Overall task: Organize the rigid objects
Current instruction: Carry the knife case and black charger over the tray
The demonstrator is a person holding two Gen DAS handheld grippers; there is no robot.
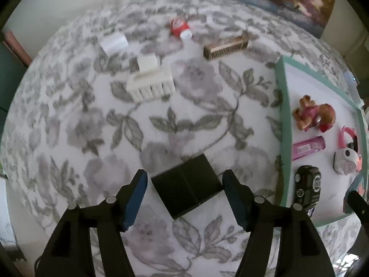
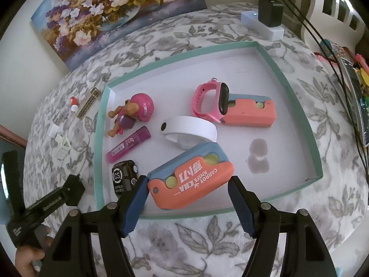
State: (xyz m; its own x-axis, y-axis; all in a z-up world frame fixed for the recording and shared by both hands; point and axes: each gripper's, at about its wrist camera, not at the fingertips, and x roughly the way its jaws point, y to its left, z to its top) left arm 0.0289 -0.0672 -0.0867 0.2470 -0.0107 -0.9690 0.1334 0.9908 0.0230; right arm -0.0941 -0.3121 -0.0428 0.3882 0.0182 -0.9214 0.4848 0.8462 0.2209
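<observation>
Right now the left gripper (image 1: 184, 198) has its jaws spread wide, with a black box (image 1: 188, 185) lying flat on the floral worktop (image 1: 92, 138) between them; neither pad clearly touches it. Ahead of the jaws and well apart sit a white comb-like piece (image 1: 150, 85), a white block (image 1: 147, 61), a small white card (image 1: 114, 42), a red-and-white bottle (image 1: 182, 30) and a brown brush (image 1: 226, 47). To the right of the jaws lies the teal-rimmed tray (image 1: 282, 115).

The right gripper (image 2: 188, 200) also has its jaws spread. An orange-and-blue knife case (image 2: 191, 176), printed CARROT KNIFE, lies between them inside the tray (image 2: 96, 143), near its front wall. The left pad seems to touch the case's end; the right pad stands just apart from it. Just ahead of the case is a white band (image 2: 191, 129), and beyond that a pink watch (image 2: 211, 102) leaning against a second orange case (image 2: 249, 112). Left of the jaws, in the tray, are a black toy car (image 2: 124, 177), a purple tube (image 2: 129, 147) and a pink-helmeted dog figure (image 2: 131, 113). A grey stain (image 2: 259, 155) marks the tray floor to the right. Beyond the tray stand a flower painting (image 2: 110, 11) and a white power strip (image 2: 263, 25) with a black plug. The left gripper shows at the lower left edge of the right wrist view.
</observation>
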